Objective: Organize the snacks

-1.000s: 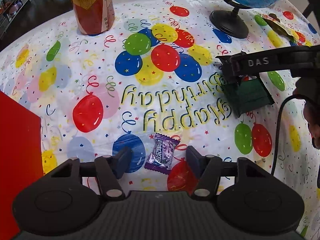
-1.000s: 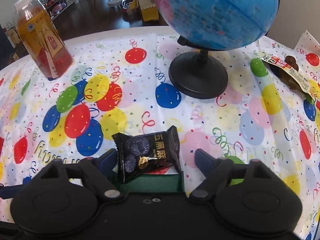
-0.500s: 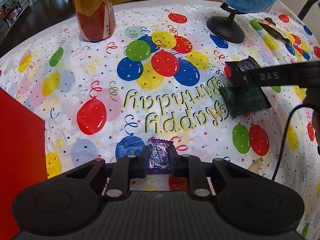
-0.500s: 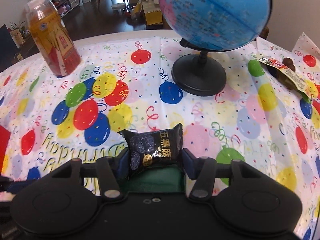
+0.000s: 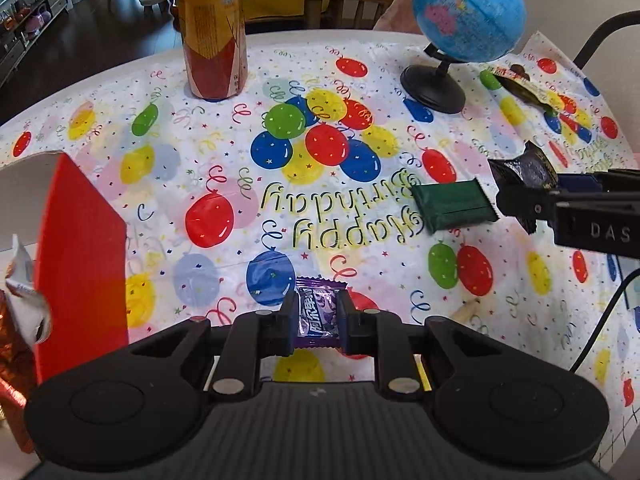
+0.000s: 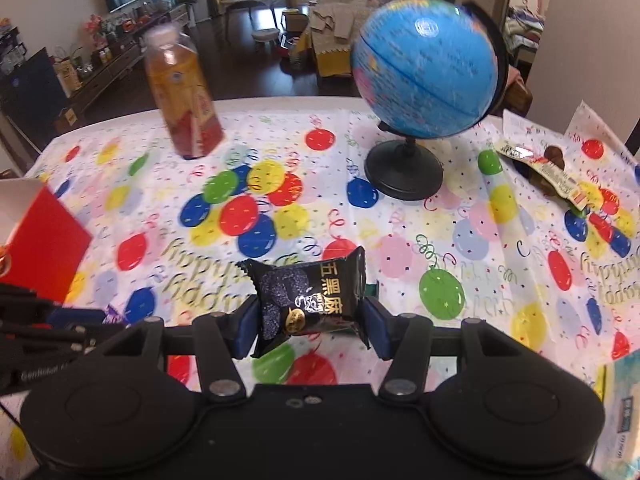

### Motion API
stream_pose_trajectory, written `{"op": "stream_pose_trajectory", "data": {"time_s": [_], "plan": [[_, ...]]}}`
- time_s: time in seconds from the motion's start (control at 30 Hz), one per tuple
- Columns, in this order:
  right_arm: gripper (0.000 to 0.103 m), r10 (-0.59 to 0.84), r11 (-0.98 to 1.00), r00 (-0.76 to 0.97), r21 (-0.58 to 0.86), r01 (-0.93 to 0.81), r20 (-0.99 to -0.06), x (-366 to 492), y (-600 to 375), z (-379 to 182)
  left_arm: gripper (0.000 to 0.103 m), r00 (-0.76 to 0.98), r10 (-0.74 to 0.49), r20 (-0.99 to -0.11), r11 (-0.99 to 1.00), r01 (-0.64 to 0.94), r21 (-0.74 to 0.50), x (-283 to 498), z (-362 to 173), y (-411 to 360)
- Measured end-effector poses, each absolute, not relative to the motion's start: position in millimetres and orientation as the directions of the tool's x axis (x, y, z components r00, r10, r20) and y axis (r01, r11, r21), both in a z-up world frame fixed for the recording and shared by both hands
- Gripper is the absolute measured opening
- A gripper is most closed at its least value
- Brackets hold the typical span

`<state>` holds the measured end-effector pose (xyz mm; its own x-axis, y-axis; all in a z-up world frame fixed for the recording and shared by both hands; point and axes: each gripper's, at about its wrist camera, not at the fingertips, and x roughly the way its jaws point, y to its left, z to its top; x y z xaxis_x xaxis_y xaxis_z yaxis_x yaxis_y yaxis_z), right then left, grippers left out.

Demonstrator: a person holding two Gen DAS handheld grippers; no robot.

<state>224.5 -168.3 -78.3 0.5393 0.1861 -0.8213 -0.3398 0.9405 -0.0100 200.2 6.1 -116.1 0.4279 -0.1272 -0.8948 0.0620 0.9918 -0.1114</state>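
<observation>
Two grippers gripping snacks: left gripper (image 5: 316, 322) clamping purple candy (image 5: 318, 317), right gripper (image 6: 310, 320) clamping black sesame snack packet (image 6: 308, 300); green packet (image 5: 454, 205) lying on counter (image 5: 168, 184).

The matte black plastic left gripper (image 5: 318, 322) has two round-lobed finger bases, silver screw heads and a ribbed body. The matching black right gripper (image 6: 310, 318) carries dark blue pads; its side bears white "DAS" lettering, and a black cable trails beneath.
</observation>
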Motion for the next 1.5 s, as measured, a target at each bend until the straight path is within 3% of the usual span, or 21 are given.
{"op": "stream_pose_trajectory", "data": {"time_s": [0.67,1.5], "plan": [[0.053,0.301,0.881,0.568,-0.005,-0.473,-0.766,130,-116,-4,0.019,0.539,-0.129,-0.833,0.989,0.005,-0.15,124,-36,71],[0.053,0.373,0.79,0.505,-0.019,-0.613,-0.778,95,54,-4,0.019,0.599,-0.008,-0.801,0.969,-0.192,-0.153,78,-10,265]]}}
